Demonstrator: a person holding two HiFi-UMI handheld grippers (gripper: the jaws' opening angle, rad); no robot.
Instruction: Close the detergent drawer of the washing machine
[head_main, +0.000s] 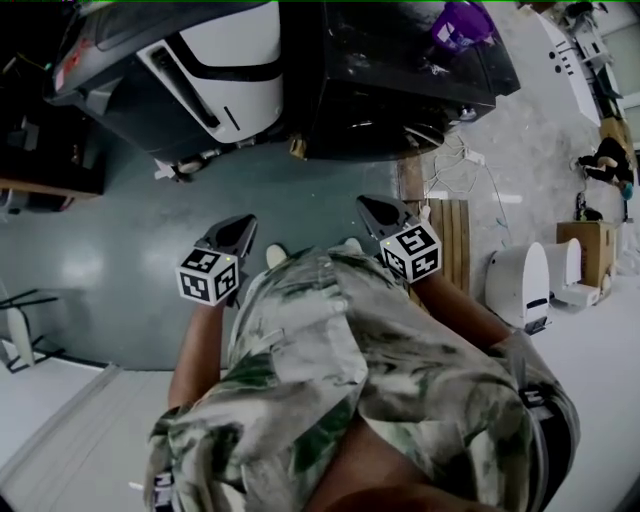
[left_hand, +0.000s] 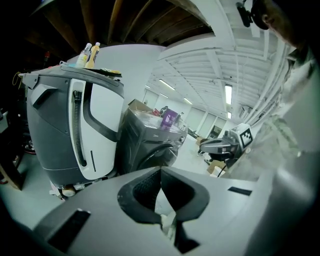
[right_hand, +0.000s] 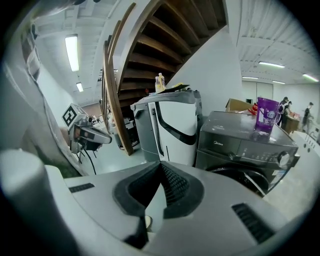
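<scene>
Left gripper (head_main: 245, 225) and right gripper (head_main: 368, 205) are both clamped shut on nothing, well short of the washing machine (right_hand: 245, 145), so I'd step closer and push its detergent drawer, which I can't pick out, squarely with a closed tip.

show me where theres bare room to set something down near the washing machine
Bare: the teal floor in front of the washing machine and the grey-and-white appliance; also the washing machine's top, left of the purple jug. Crowded: right of the washing machine, with cables and a wooden pallet.
</scene>
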